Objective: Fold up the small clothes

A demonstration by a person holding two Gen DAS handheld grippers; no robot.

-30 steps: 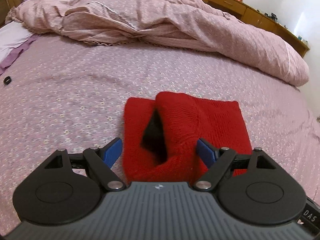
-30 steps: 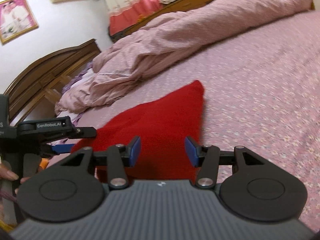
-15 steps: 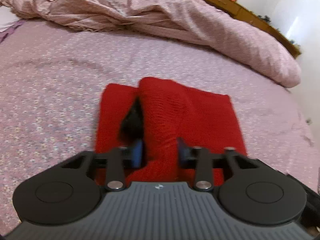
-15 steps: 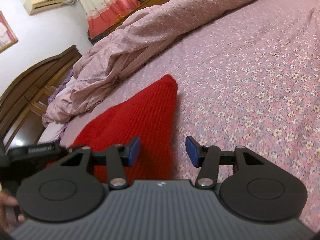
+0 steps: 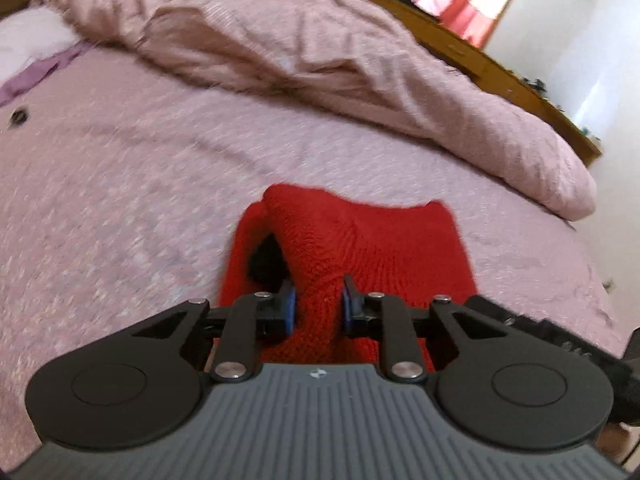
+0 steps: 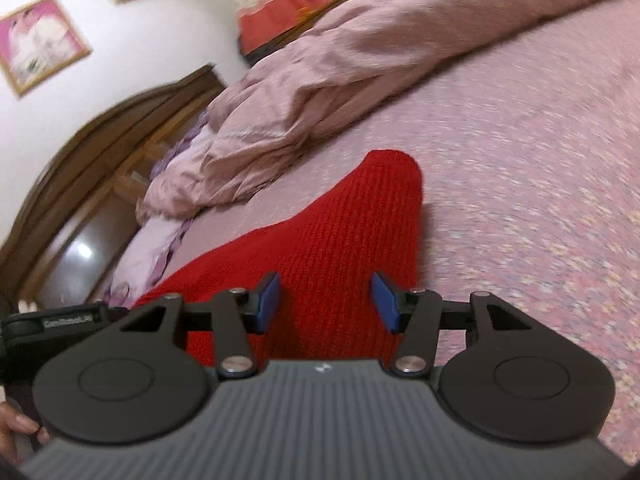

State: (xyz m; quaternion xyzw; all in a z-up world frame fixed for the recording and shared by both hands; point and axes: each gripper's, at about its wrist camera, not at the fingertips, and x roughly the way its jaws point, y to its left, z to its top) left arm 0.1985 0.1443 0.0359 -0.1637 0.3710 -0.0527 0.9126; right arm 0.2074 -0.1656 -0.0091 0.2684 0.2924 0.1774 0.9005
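pinching a raised fold of the red knit garment (image 5: 360,248), the left gripper (image 5: 316,306) has its jaws narrowed on the cloth. the right gripper (image 6: 326,300) hovers over the garment's near edge, jaws wide, gripping nothing. the garment lies on the pink flowered bed (image 5: 120,184), near the rumpled quilt (image 5: 320,52).

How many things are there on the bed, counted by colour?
Red: 1, the knitted garment, pinched by the left gripper
Pink: 1, the crumpled quilt
Black: 1, a small object, too blurred to identify
Total: 3
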